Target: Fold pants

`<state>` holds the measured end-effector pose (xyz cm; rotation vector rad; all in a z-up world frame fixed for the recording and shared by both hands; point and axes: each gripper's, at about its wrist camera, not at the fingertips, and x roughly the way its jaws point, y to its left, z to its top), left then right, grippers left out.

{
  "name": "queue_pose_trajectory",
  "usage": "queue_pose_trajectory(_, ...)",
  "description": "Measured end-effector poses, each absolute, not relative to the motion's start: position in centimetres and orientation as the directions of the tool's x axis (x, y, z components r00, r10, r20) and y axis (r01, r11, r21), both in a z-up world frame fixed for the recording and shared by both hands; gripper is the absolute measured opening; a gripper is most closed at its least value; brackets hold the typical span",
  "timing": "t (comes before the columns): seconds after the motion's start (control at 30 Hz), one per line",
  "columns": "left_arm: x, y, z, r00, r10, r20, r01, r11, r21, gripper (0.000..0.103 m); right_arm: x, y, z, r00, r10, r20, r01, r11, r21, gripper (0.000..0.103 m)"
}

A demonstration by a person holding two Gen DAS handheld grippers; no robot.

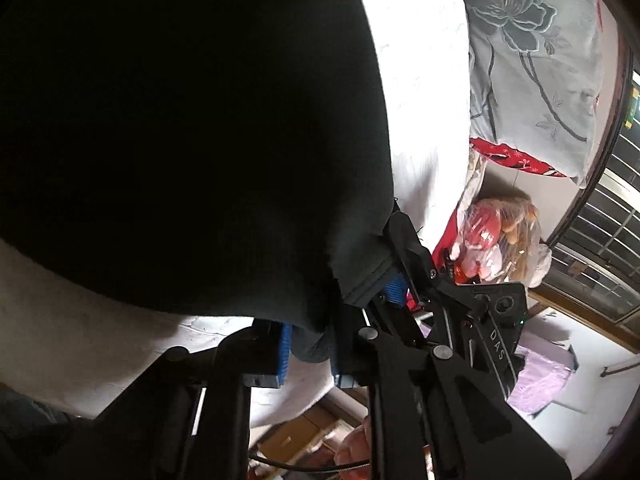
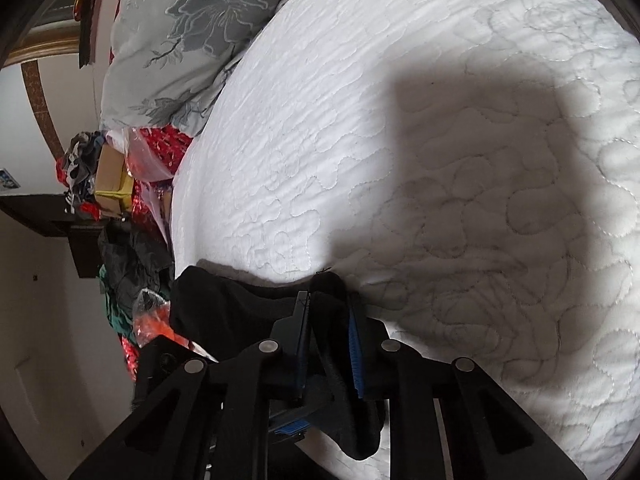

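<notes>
The dark pants (image 1: 180, 140) hang in the air above the white quilted bed (image 2: 440, 140), filling most of the left wrist view like a curtain and casting a broad shadow (image 2: 480, 160) on the quilt. Both claws carry them. The left gripper (image 1: 308, 344) is clamped on a bunched fold of the cloth between its blue pads. The right gripper (image 2: 328, 344) is likewise closed on dark fabric, which spills out below its fingers. In the left wrist view the right gripper sits just beside the left one, biting a hemmed edge, so the two held corners appear brought together. That likely serves to double the garment over before laying it down. A grey floral pillow (image 2: 180, 40) lies at the head of the bed, and cluttered bags and clothes (image 2: 132, 272) sit beside the mattress.
</notes>
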<state>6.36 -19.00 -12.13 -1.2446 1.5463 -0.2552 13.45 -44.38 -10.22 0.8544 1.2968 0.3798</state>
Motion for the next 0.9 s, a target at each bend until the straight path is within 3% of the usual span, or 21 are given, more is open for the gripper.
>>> queue_pose_trajectory(0.63,6.7,-15.7,-9.0,0.181,-0.87,-0.459,-0.526,0.309,-0.792,0.011,12.0,-41.3,-5.2,0.345,0.659,-0.668,0.212,0.638,0.74,0.017)
queue_pose_trajectory(0.9,6.7,-8.3,-8.1,0.294,-0.861,-0.416,-0.535,0.213,-0.818,0.011,13.2,-34.1,-2.0,0.345,0.679,-0.648,0.149,0.642,0.752,0.015)
